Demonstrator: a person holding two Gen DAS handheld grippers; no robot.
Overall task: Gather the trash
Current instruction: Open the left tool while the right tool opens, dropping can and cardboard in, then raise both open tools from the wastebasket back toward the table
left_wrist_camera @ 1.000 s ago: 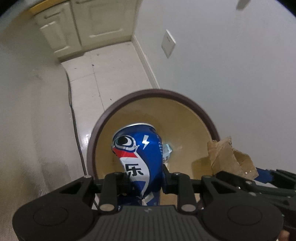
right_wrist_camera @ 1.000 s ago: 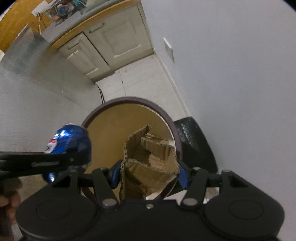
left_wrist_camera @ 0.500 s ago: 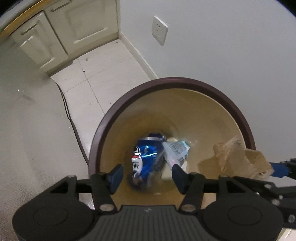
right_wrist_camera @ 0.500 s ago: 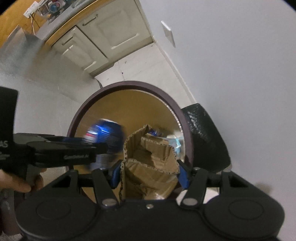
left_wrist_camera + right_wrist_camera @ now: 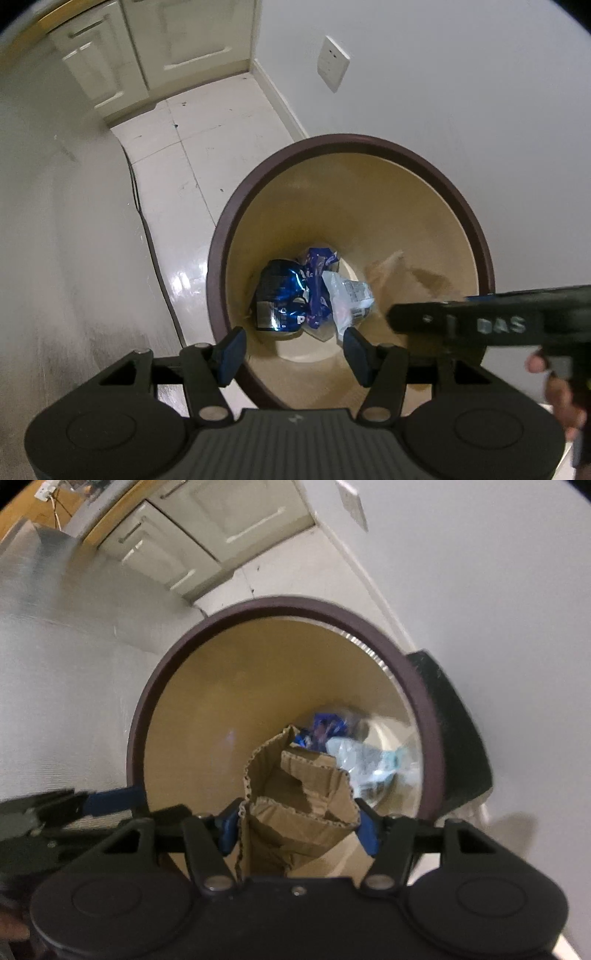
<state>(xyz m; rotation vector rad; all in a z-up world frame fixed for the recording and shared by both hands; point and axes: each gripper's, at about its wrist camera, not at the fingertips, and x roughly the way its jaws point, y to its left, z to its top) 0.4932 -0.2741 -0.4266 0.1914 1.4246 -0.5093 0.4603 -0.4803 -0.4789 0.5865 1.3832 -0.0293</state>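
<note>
A round bin with a dark brown rim and tan inside stands on the floor by the wall. At its bottom lie a crushed blue can, a blue wrapper and a clear plastic wrapper. My left gripper is open and empty above the bin's near rim. My right gripper is shut on a folded piece of brown cardboard and holds it over the bin's mouth. The right gripper also shows at the right of the left wrist view.
A white wall with a socket plate runs on the right. Cream cabinets stand at the far end of the tiled floor. A black cable runs along the floor left of the bin. A black bag sits right of the bin.
My left gripper opened and the blue can dropped to the bottom of the bin. The left gripper then rose. The right gripper moved over the bin with the cardboard.
</note>
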